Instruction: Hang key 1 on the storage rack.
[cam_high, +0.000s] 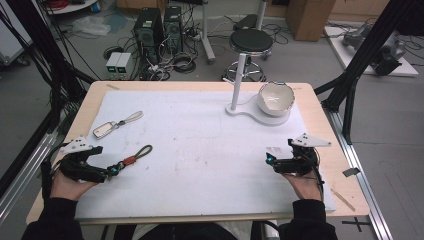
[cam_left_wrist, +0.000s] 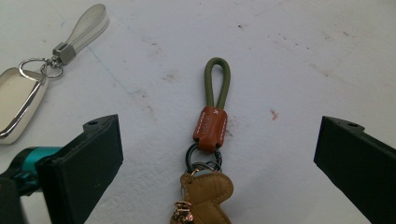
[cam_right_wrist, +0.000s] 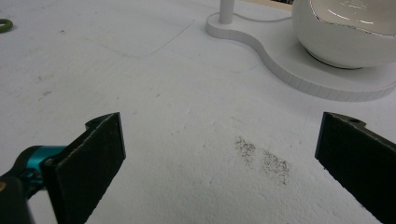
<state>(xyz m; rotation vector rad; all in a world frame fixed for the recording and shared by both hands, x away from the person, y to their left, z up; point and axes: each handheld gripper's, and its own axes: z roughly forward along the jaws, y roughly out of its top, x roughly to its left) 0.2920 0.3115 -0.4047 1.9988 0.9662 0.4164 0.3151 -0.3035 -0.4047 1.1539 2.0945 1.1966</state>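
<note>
While its jaws stand spread wide at the lower left of the high view, the left gripper (cam_high: 114, 170) points at the green-looped keychain (cam_high: 136, 156), which lies on the white mat (cam_high: 200, 145) between those jaws, untouched. Up and left of it rests a silver key fob (cam_high: 106, 128). At lower right, the right gripper (cam_high: 270, 159) is likewise spread over bare mat, with the white bowl (cam_high: 275, 98) on its stand (cam_high: 239, 107) at upper right.
</note>
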